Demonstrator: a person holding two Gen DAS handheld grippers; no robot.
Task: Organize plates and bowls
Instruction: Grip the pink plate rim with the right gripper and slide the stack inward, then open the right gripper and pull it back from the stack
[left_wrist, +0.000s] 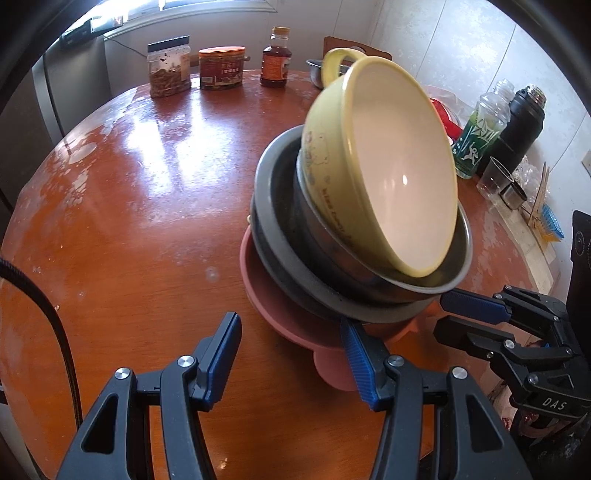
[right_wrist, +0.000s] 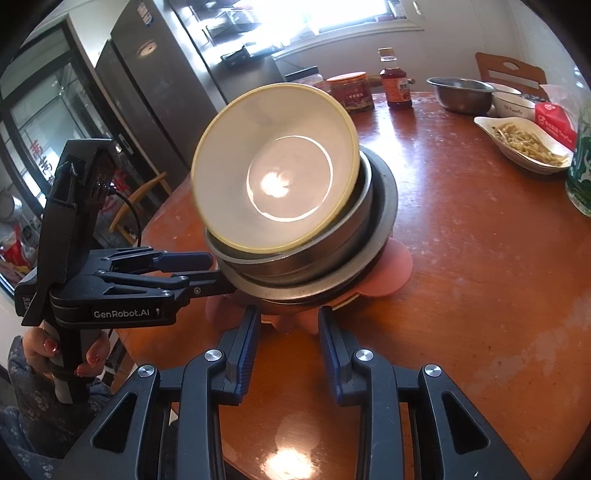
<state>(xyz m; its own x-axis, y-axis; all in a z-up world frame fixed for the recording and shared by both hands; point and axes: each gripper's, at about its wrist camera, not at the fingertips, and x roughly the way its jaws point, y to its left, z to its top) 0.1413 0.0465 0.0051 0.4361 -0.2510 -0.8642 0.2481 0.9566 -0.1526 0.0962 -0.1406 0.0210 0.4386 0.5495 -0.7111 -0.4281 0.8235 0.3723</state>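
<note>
A stack stands on the round wooden table (left_wrist: 129, 221): a pink plate (left_wrist: 280, 310) at the bottom, a grey plate (left_wrist: 273, 236) on it, a steel bowl (left_wrist: 424, 273), and a yellow bowl (left_wrist: 391, 166) tilted on top. The stack also shows in the right wrist view, with the yellow bowl (right_wrist: 273, 170) uppermost. My left gripper (left_wrist: 291, 347) is open and empty, its jaws at the pink plate's near edge. My right gripper (right_wrist: 288, 328) is open and empty, close to the stack's base; it also shows in the left wrist view (left_wrist: 469, 314).
Jars (left_wrist: 170, 70) and a sauce bottle (left_wrist: 275, 59) stand at the table's far edge. A green bottle (left_wrist: 480, 129), a black flask (left_wrist: 517, 125) and a glass (left_wrist: 495, 181) stand at the right. A steel bowl (right_wrist: 461, 92) and a dish of food (right_wrist: 524, 142) sit far right.
</note>
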